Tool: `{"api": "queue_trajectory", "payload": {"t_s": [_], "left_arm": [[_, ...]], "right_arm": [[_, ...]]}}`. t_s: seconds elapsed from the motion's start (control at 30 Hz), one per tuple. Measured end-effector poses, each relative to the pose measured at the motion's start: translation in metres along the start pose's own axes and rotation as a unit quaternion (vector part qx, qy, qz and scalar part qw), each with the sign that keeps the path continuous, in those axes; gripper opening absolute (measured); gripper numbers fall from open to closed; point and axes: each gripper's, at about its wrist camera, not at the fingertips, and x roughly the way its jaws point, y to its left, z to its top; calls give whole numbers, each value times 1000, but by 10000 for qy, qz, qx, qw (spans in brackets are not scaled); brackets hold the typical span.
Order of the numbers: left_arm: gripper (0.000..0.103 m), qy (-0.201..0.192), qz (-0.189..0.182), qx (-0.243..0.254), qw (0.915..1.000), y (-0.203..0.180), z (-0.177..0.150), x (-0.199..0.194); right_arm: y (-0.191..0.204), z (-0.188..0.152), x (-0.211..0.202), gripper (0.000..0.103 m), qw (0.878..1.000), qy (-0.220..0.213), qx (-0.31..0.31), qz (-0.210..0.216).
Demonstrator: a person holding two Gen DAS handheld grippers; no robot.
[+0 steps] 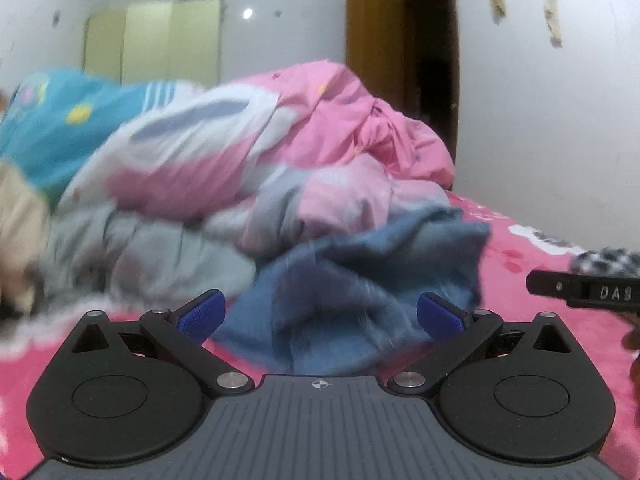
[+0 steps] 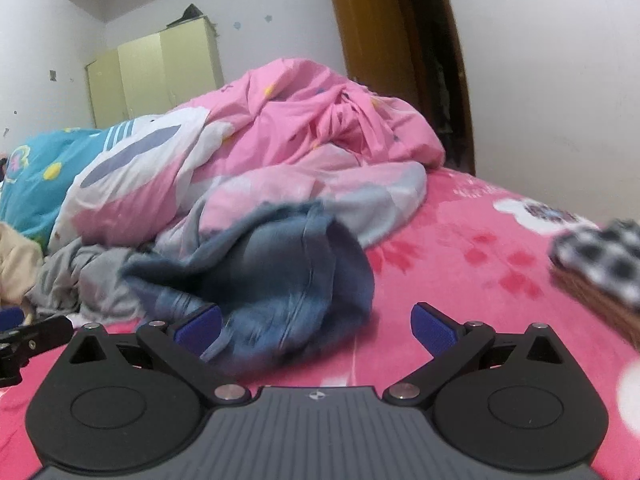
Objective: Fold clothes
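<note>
A crumpled blue denim garment [image 1: 360,280] lies on the pink bed cover, right in front of both grippers. My left gripper [image 1: 320,316] is open, its blue pads [image 1: 200,316] standing wide apart on either side of the denim's near edge. In the right wrist view the same denim garment [image 2: 280,280] sits ahead and to the left. My right gripper [image 2: 316,326] is open too, with the left pad at the denim's edge and the right pad over bare cover. Neither holds anything.
Behind the denim rises a heap of bedding: a pink quilt [image 1: 320,120], a grey garment [image 1: 140,248] and a teal cloth [image 1: 52,120]. A black-and-white checked cloth [image 2: 600,256] lies on a brown thing at the right. The other gripper [image 1: 580,290] shows at the right edge.
</note>
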Motion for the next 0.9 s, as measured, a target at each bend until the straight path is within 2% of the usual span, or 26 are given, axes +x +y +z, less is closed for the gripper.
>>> {"api": "queue_trajectory", "payload": {"t_s": [0.1, 0.2, 0.27, 0.33, 0.37, 0.4, 0.43, 0.47, 0.5, 0.57, 0.6, 0.63, 0.77, 0.9], "left_arm": [[97, 51, -11, 359, 9993, -7, 13, 38], [92, 198, -109, 730, 9971, -14, 17, 74], [80, 534, -223, 978, 9935, -20, 19, 100], [74, 824, -181, 1180, 9894, -25, 17, 120], [66, 878, -129, 1261, 9880, -27, 16, 127], [61, 861, -68, 1324, 9874, -28, 15, 130], [51, 844, -6, 1387, 9867, -28, 14, 133], [47, 845, 10, 1411, 9864, -28, 14, 134], [44, 866, -37, 1344, 9871, -26, 14, 132], [29, 921, -170, 1120, 9893, -19, 16, 125], [26, 922, -233, 1009, 9903, -16, 17, 120], [12, 868, -272, 897, 9918, -13, 17, 113], [6, 806, -454, 446, 9947, 1, 13, 85], [5, 805, -636, 305, 9943, 6, 3, 53]], "right_arm": [[-16, 25, 49, 89, 9998, 126, 135, 105], [-28, 41, 97, 81, 9989, 335, 200, 255], [-33, 47, 127, 77, 9980, 537, 138, 301], [-36, 48, 151, 69, 9959, 780, 161, 418], [-37, 49, 161, 66, 9946, 898, 193, 481], [-37, 48, 165, 58, 9934, 982, 230, 547], [-36, 48, 169, 46, 9921, 1066, 267, 612], [-35, 47, 172, 41, 9908, 1138, 304, 671], [-34, 46, 170, 35, 9906, 1137, 334, 690], [-28, 45, 159, 26, 9909, 1061, 353, 751], [-25, 44, 153, 20, 9910, 1023, 365, 788], [-23, 43, 145, 17, 9909, 1005, 358, 825], [-7, 42, 113, 11, 9915, 859, 81, 978], [14, 38, 78, 9, 9910, 693, -265, 1110]]}}
